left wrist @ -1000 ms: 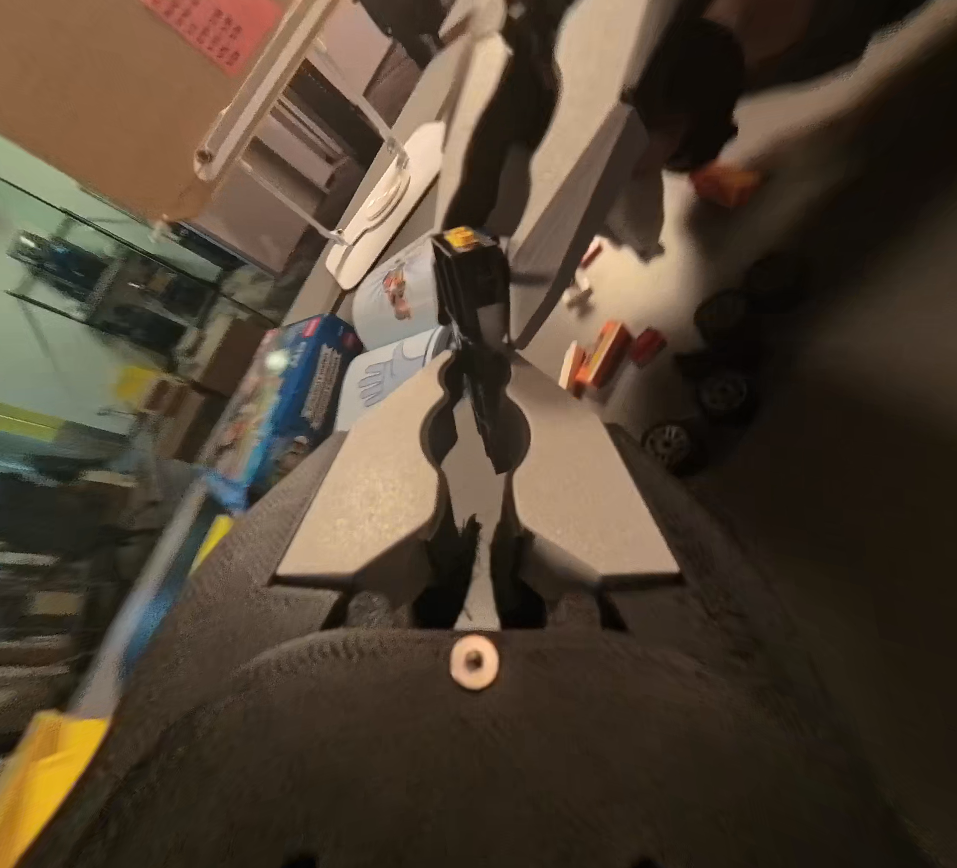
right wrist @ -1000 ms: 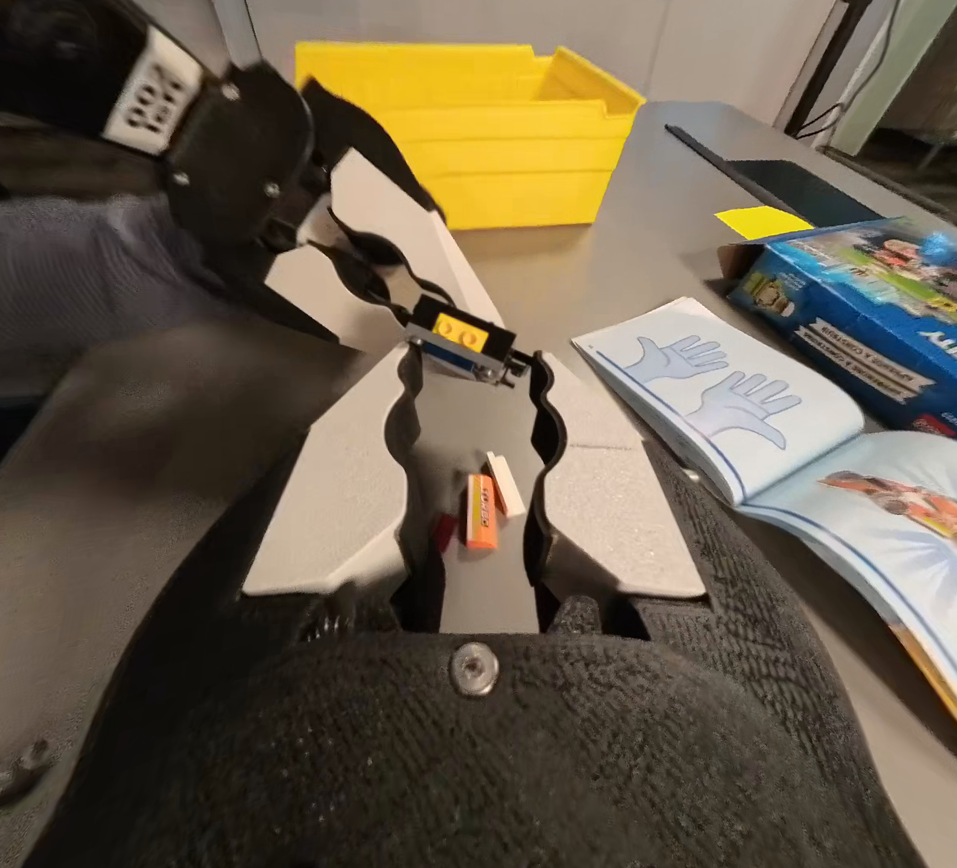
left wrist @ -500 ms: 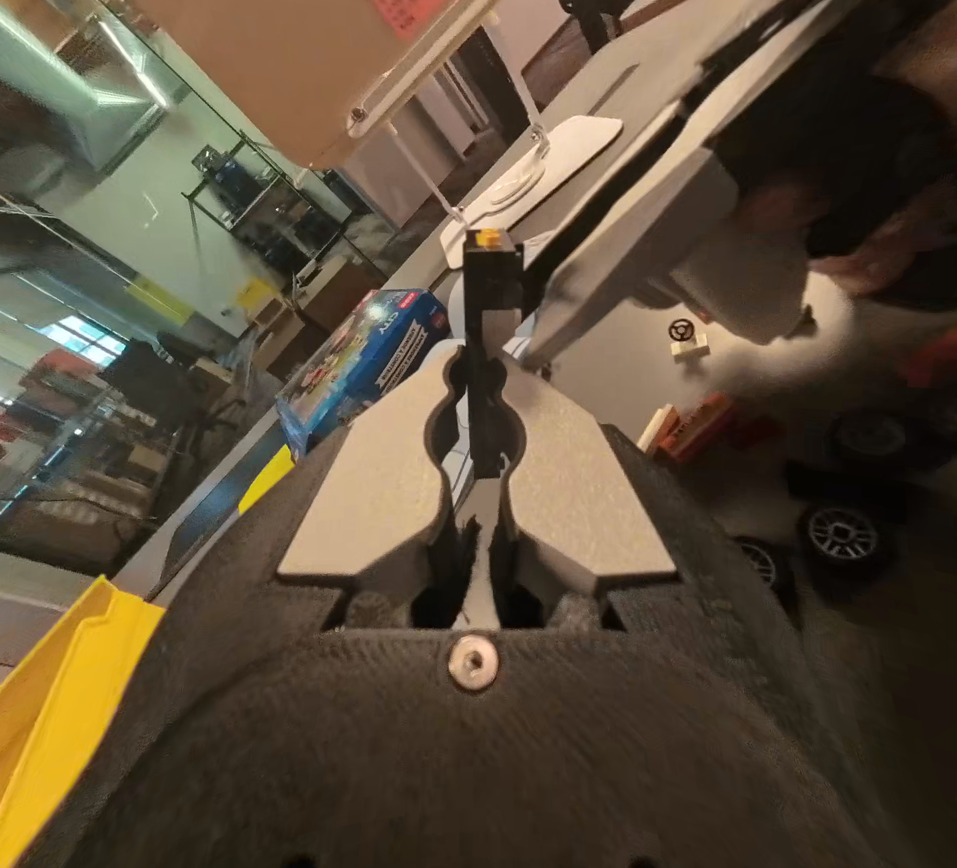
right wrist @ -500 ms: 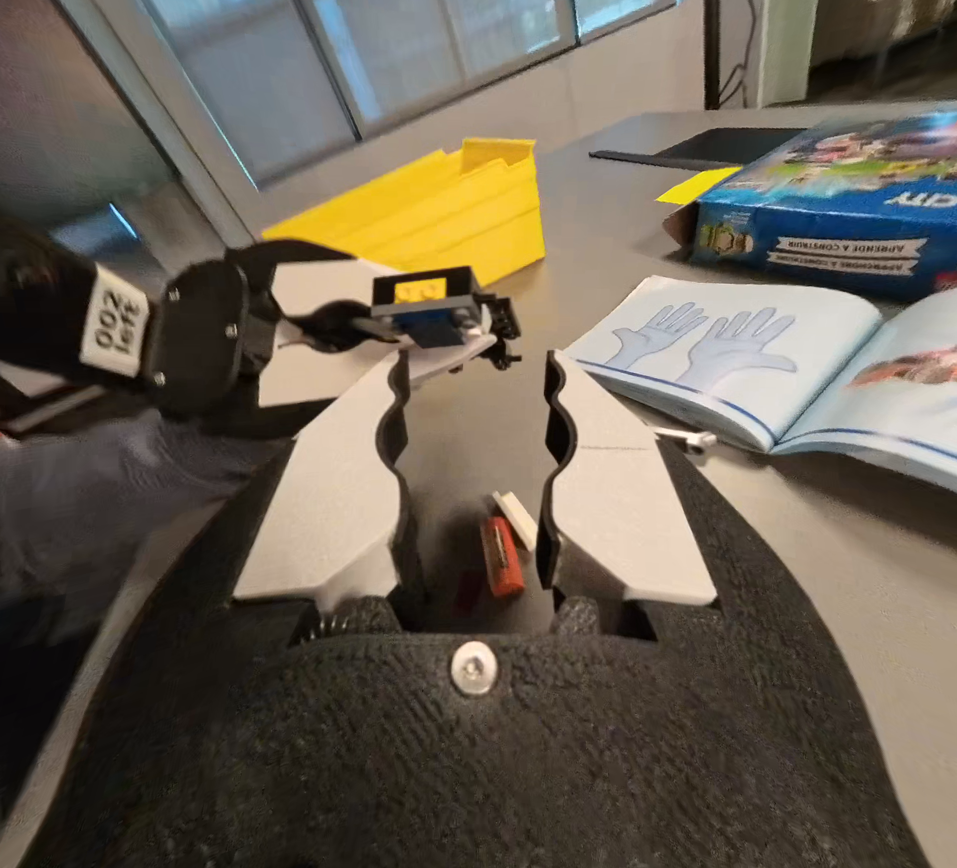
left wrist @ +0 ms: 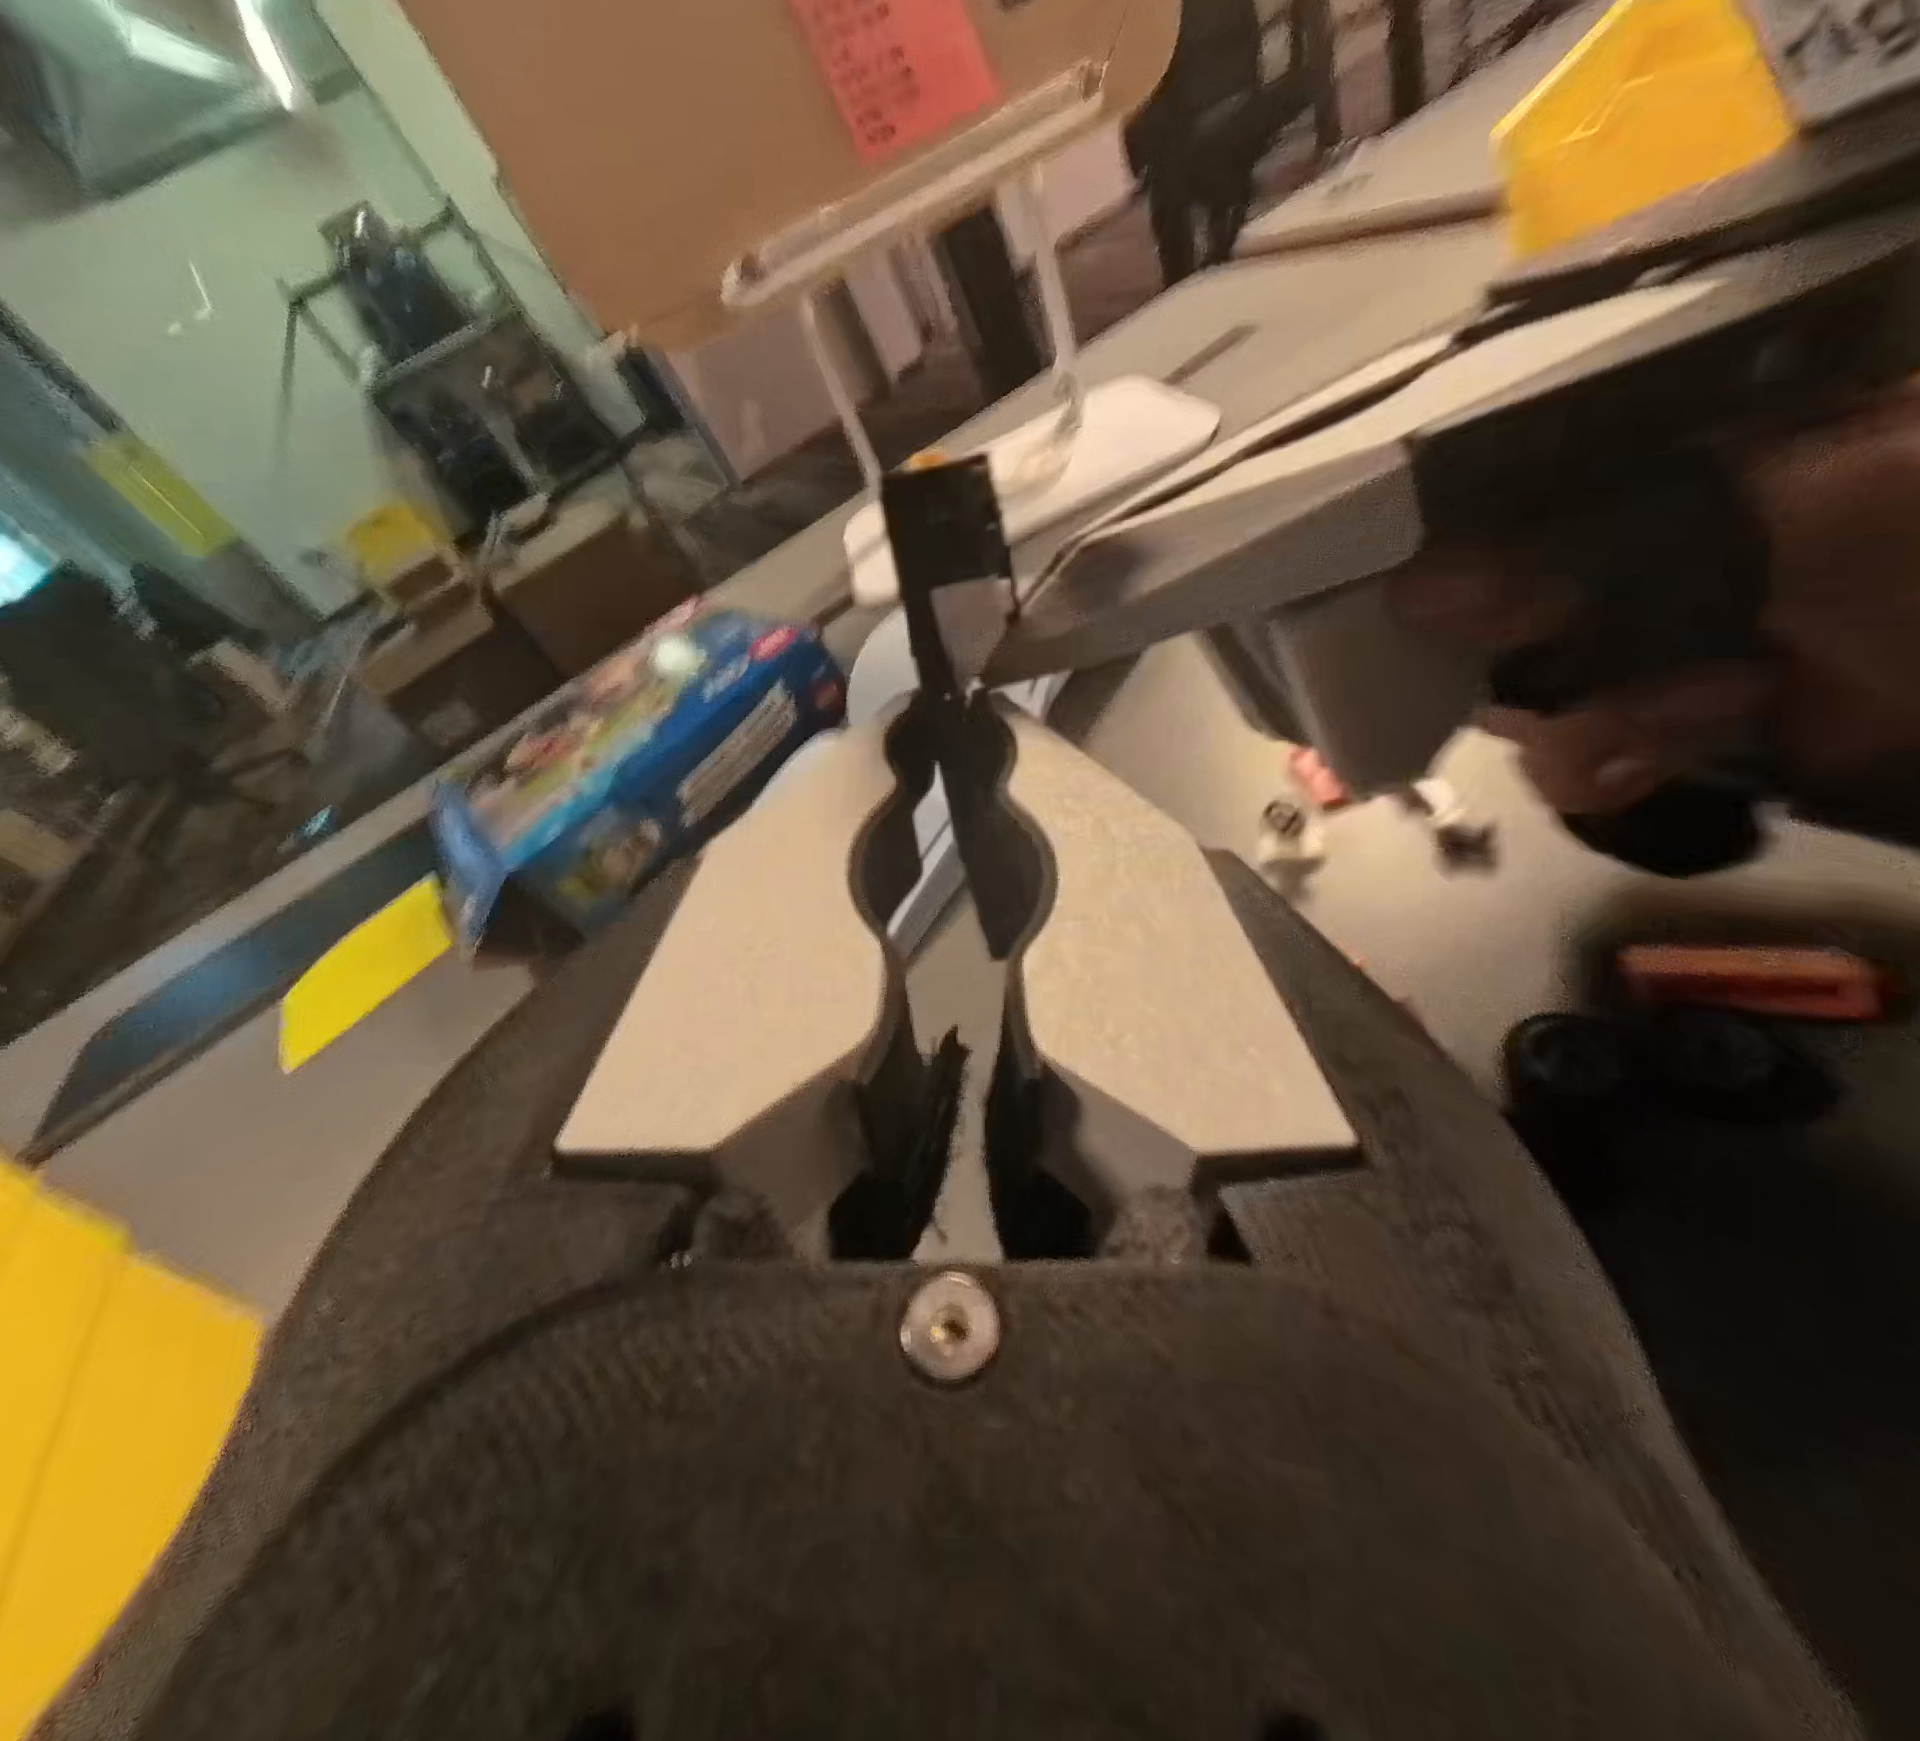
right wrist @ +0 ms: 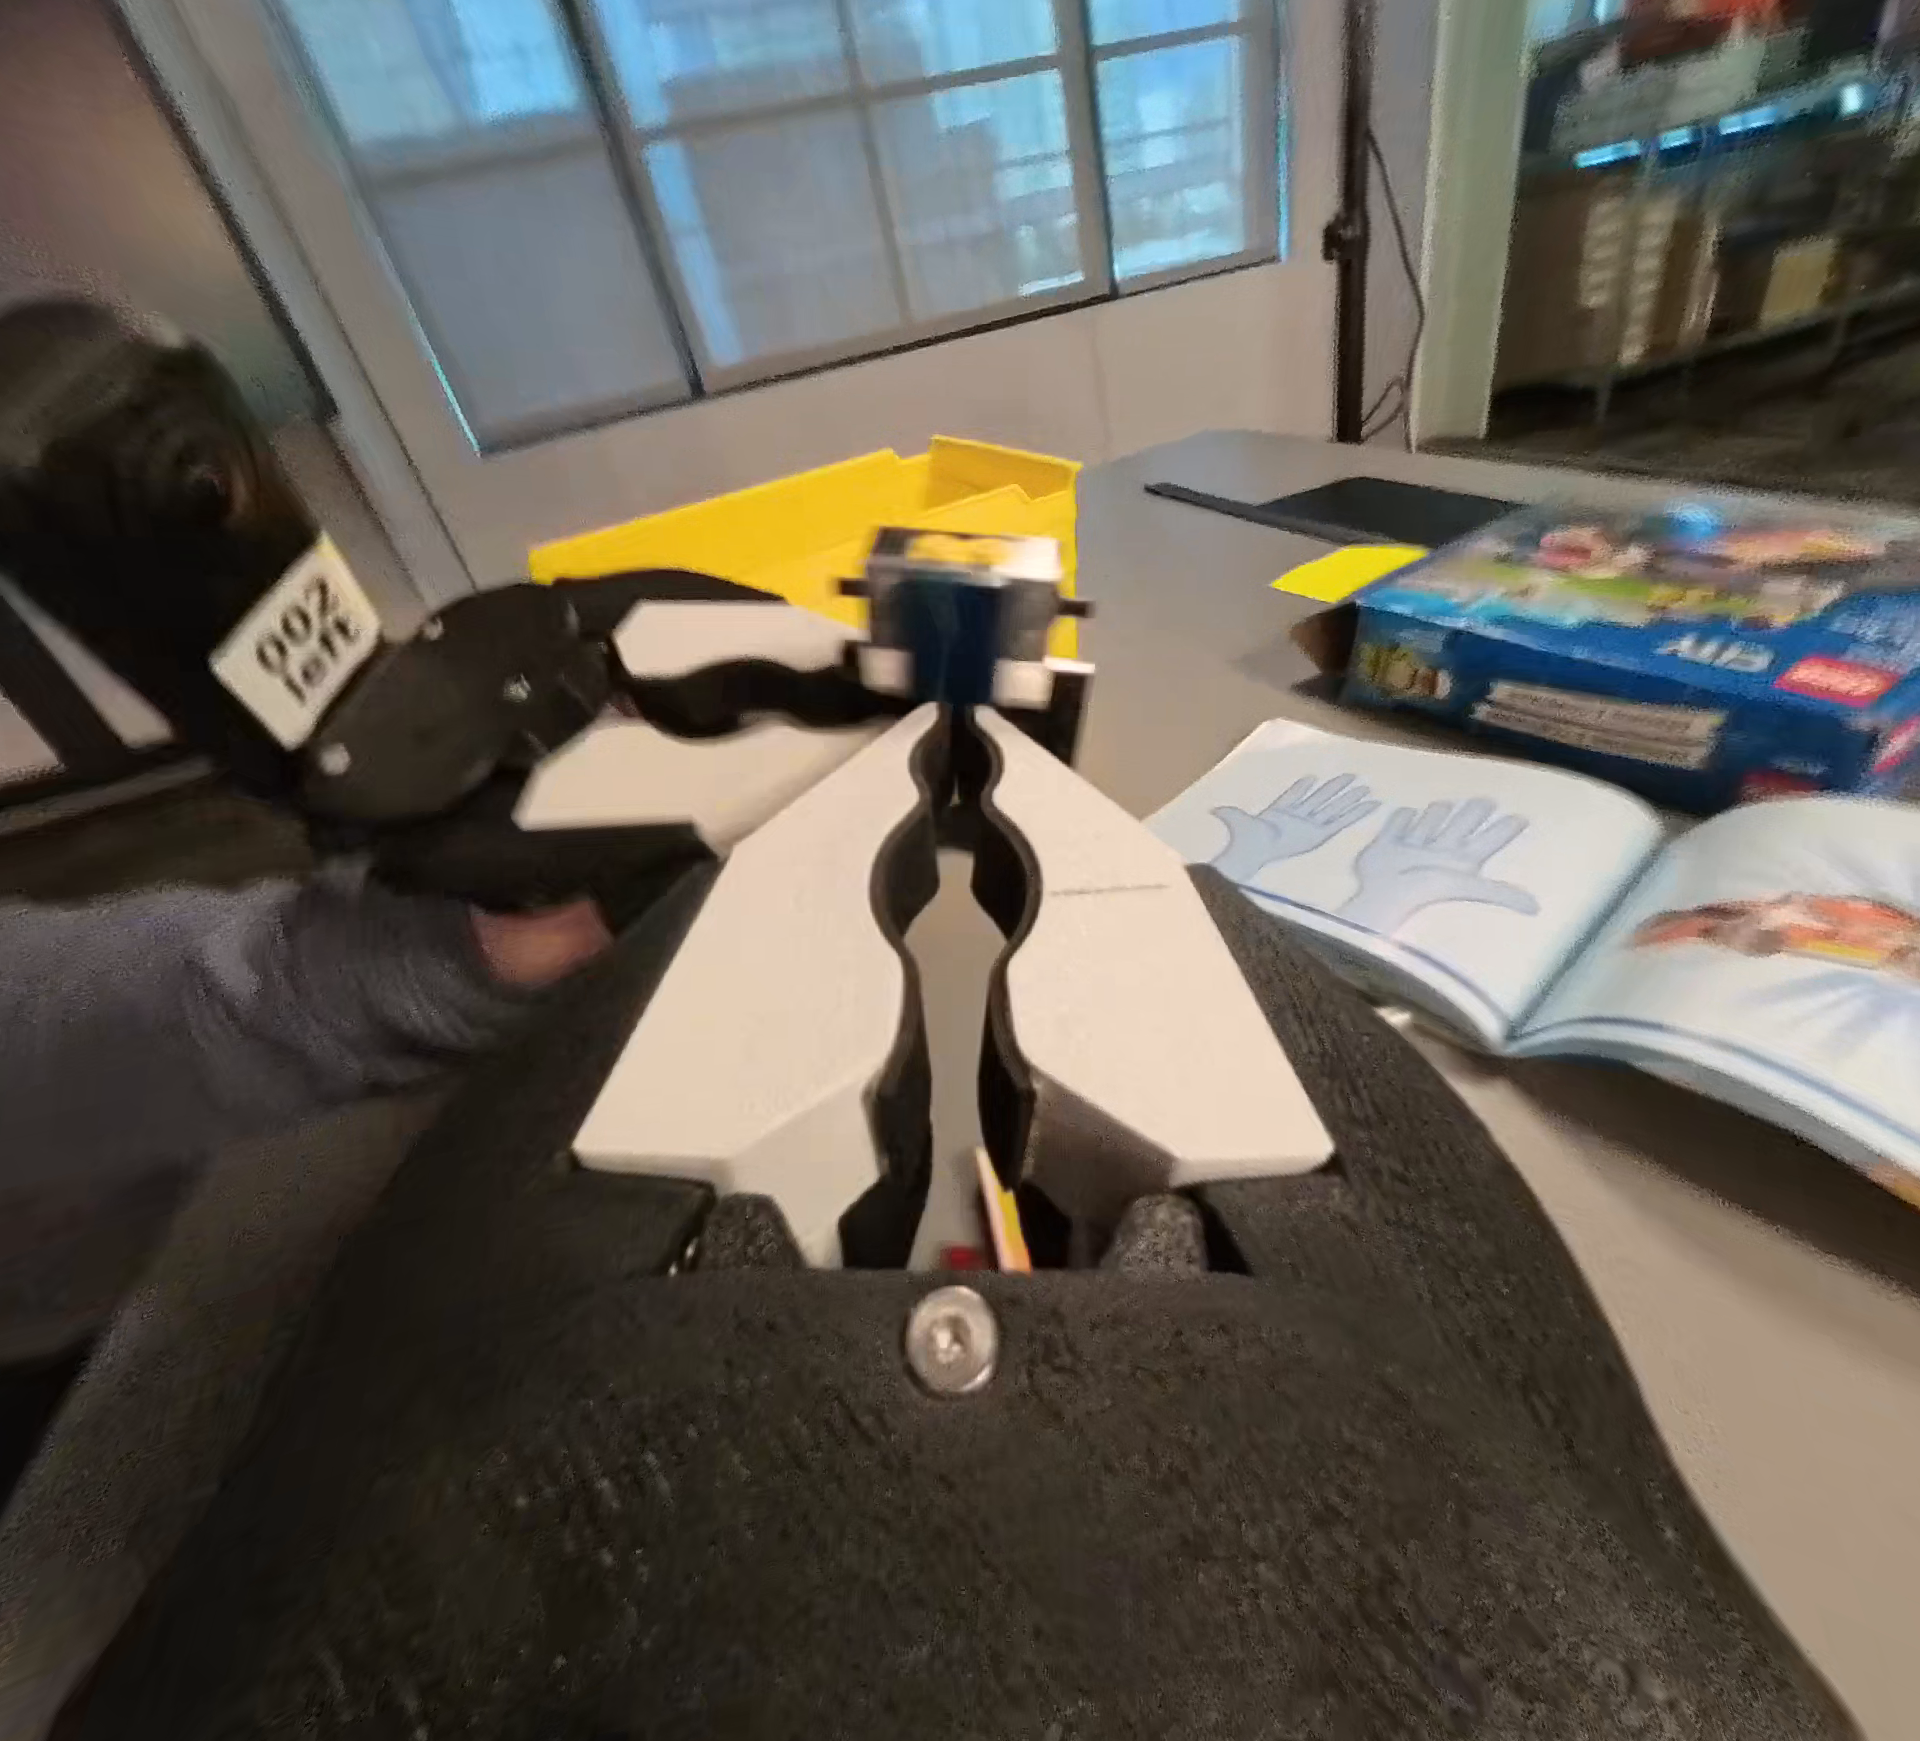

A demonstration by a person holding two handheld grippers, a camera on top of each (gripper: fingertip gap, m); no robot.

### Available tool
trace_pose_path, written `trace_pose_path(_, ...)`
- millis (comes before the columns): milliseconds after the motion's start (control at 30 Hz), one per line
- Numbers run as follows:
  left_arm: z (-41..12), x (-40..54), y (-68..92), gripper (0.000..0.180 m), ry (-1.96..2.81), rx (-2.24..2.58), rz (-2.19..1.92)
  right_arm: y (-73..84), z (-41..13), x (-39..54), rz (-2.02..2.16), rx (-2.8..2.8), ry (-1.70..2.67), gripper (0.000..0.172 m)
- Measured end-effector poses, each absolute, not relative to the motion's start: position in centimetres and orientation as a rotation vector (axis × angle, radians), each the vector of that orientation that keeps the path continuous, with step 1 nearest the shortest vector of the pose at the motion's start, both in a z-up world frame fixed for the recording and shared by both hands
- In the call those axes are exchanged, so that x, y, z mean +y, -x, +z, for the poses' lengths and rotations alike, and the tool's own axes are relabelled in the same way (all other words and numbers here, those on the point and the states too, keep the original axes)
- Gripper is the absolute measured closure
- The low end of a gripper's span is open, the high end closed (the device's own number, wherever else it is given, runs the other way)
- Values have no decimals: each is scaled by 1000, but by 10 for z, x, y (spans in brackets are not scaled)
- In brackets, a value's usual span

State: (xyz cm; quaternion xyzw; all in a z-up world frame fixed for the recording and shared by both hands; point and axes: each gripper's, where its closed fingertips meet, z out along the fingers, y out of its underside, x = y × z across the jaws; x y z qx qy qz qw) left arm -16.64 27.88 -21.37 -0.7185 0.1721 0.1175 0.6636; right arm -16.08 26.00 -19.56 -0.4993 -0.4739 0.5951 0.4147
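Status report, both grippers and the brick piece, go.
Left gripper clamped on small brick assembly, held above the table. Right gripper shut just beneath it.

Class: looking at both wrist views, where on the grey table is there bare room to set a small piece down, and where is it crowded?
Bare grey table shows between the yellow bin and the blue box, ahead of the open booklet. It is crowded past the left gripper, where loose bricks and black wheels lie.

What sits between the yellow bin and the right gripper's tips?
In the right wrist view, a small brick assembly, held up by the left gripper, sits between the bin and the right gripper.
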Motion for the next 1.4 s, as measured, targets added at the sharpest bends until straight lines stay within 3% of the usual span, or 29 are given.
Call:
trace_pose_path(233, -218, 279, 171, 176, 1642, 365, 214, 161, -211, 282, 1478, -1200, 1350, 170)
trace_pose_path(300, -222, 281, 177, 177, 1670, 315, 214, 167, -212, 272, 1588, -1173, 1382, 132)
trace_pose_path(400, -221, 282, 172, 176, 1659, 318, 219, 176, -214, 267, 1644, -1102, 1438, 116)
trace_pose_path(967, -204, 280, 166, 177, 1571, 215, 99, 175, -189, 270, 1914, -688, 1412, 124)
trace_pose_path(1400, -210, 273, 158, 175, 1602, 547, 456, 165, -191, 257, 1352, -1288, 1192, 130)
